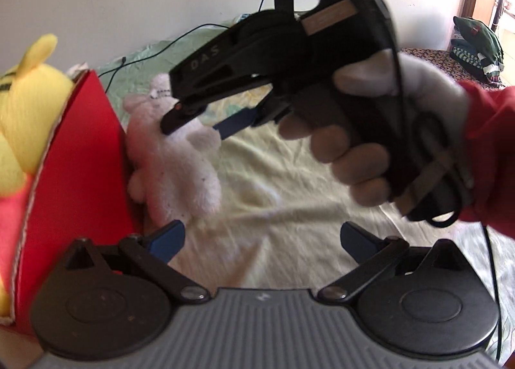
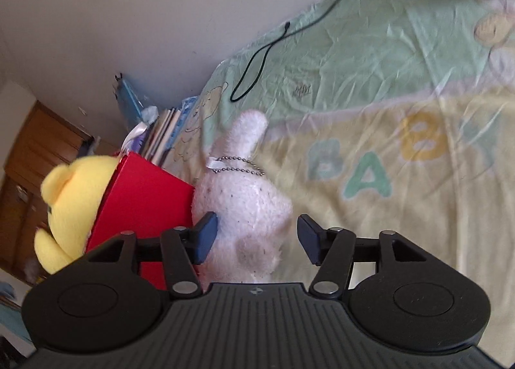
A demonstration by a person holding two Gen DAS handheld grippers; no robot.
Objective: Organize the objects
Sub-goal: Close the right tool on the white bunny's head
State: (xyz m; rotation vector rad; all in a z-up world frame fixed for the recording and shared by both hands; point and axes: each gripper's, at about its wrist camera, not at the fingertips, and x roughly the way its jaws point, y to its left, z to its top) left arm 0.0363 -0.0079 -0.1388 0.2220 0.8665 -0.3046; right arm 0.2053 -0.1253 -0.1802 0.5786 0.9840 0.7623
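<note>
Two grippers work over a bed, neither holding anything. Nearest in its own view, the left gripper [image 1: 262,241] stands wide, blue-padded fingers [image 1: 169,240] spread over bare pale-yellow bedsheet [image 1: 289,182]. In its own view the right gripper [image 2: 257,238] is also parted — its left pad sits against the fluffy white plush rabbit [image 2: 244,204], its right pad clear of it, so I judge it is lining up to close on the toy.

That rabbit lies on the sheet, pressed against the outer wall of the red cardboard box [image 2: 141,188], a ball chain around its neck. It sits outside the box, likely the next item to go in. Already inside and poking over the rim is a yellow plush bear [image 2: 74,204].

Beyond, the person's gloved hand [image 1: 370,130] grips the right tool's black handle, whose side reads "DAS". Printed letters on the sheet spell "BABY". Farther back a thin black cable [image 2: 257,63] trails across the green part of the sheet towards the white wall.
</note>
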